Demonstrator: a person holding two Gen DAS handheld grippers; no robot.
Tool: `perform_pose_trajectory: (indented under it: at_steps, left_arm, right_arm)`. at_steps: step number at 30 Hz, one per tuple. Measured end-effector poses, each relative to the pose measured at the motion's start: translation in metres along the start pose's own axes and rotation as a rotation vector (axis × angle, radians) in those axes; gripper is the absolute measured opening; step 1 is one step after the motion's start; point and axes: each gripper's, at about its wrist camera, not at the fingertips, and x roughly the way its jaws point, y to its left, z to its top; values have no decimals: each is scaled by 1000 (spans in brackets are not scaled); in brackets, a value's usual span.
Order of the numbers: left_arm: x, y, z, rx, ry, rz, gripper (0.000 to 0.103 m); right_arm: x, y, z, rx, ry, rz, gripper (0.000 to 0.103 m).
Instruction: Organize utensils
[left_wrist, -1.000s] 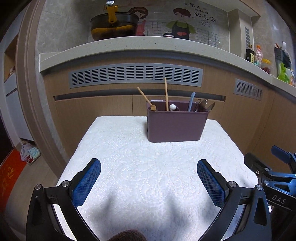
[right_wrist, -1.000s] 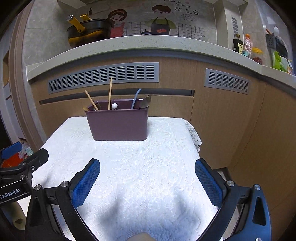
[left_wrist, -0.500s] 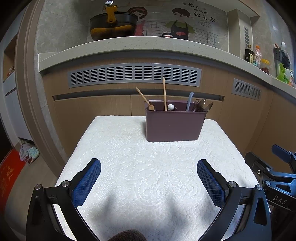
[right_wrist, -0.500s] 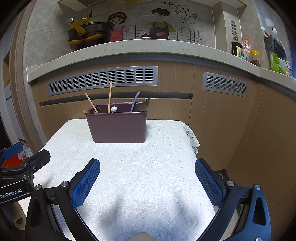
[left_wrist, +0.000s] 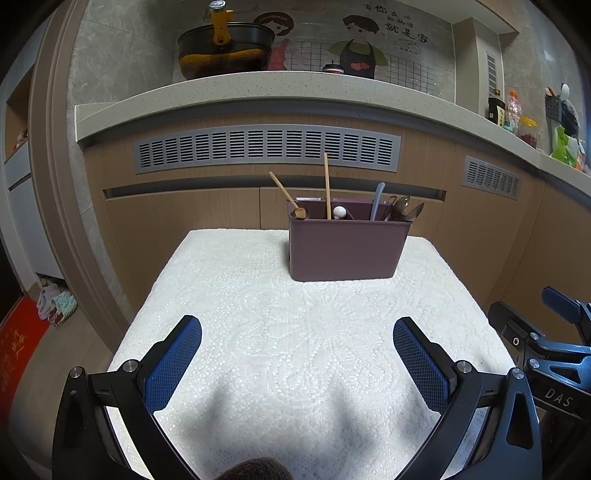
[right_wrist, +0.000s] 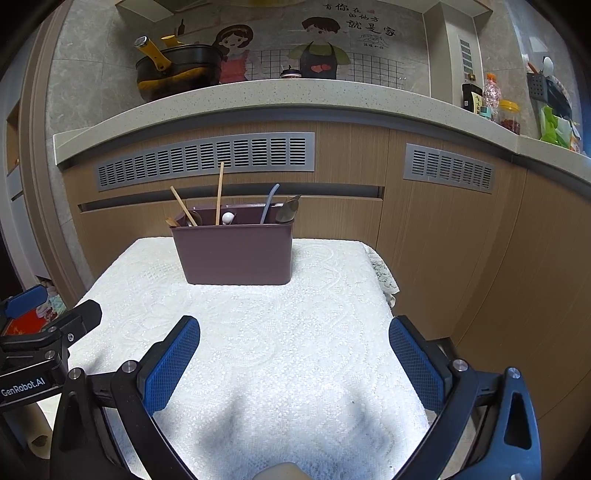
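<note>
Left claw (left_wrist: 297, 365) and right claw (right_wrist: 294, 363) hover side by side, jaws spread wide, holding nothing.

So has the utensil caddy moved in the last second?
No. The utensil caddy keeps its spot at the far edge of the white cloth, under the grey vent.

We note the utensil holder (left_wrist: 347, 248) on the table (left_wrist: 258, 325), toward its rear; utensils (left_wrist: 397, 209) stand inside; cabinets (left_wrist: 177, 218) behind.

Upright maroon caddy (left_wrist: 345, 251), utensils (left_wrist: 400, 208) inside.
</note>
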Motion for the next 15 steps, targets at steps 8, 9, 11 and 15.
perform_pose_trajectory:
  at_steps: [8,9,11,15]
  left_arm:
    - [-1,-3,-2,1,1,-2,103]
    - [-1,-3,-2,1,1,-2,103]
    - [-1,-4,-2,1,1,0,103]
    - [0,-4,-2,0,4,-1,103]
  right_arm:
    - [0,1,0,-1,0,-1,102]
    - [0,1,0,-2,0,-1,102]
    - [0,1,0,0,1,-1,102]
    - [-1,0,0,0,1,1,102]
